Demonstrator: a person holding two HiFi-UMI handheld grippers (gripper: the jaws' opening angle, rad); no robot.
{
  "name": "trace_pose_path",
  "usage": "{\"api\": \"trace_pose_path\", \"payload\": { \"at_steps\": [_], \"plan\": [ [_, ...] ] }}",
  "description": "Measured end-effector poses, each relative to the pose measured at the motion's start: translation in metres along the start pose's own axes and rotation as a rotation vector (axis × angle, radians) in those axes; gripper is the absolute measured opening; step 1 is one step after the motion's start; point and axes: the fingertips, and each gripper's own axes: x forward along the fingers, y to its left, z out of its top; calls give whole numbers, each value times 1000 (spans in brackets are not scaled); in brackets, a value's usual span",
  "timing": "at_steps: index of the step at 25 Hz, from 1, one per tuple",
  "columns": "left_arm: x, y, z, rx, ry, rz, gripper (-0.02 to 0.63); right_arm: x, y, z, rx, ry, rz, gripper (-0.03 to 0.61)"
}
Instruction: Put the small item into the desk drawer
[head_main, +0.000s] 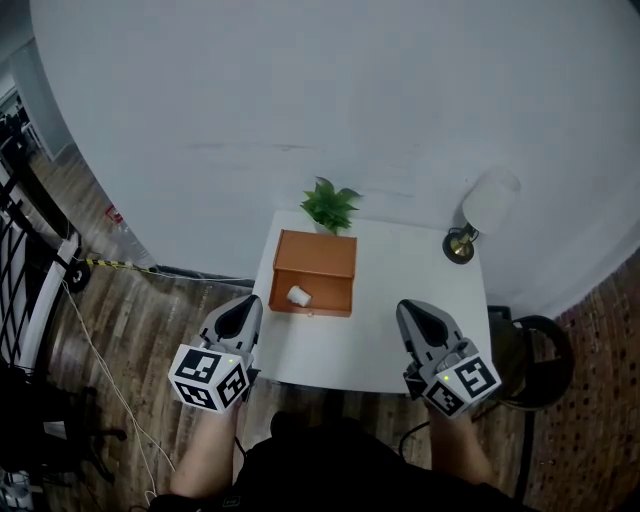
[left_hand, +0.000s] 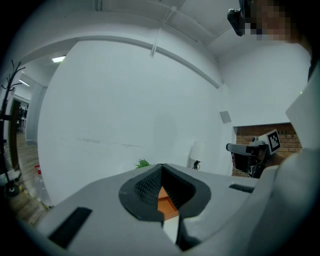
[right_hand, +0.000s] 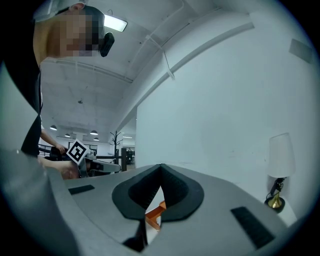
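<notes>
Small item (head_main: 298, 295): lying inside the open orange drawer (head_main: 322, 308), toward the drawer's left side, and looking white; its shape is too small to tell.
Handling: probably weighing little and maybe giving a bit under pressure. A gentle pinch across its middle is likely being enough.
Left gripper (head_main: 249, 304): hovering just left of the drawer, tongs pressed together, pinching nothing.
Right gripper (head_main: 408, 309): hovering right of the drawer, tongs also pressed together and empty.
Writing: nothing readable is showing — only black square patterns on the gripper cubes.
</notes>
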Motion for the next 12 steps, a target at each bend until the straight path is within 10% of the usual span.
{"api": "trace_pose_path", "payload": {
  "at_steps": [12],
  "plan": [
    [-8,32,-30,-42,59,4,3,12,14,-24,5,64,-20,3]
  ]
}}
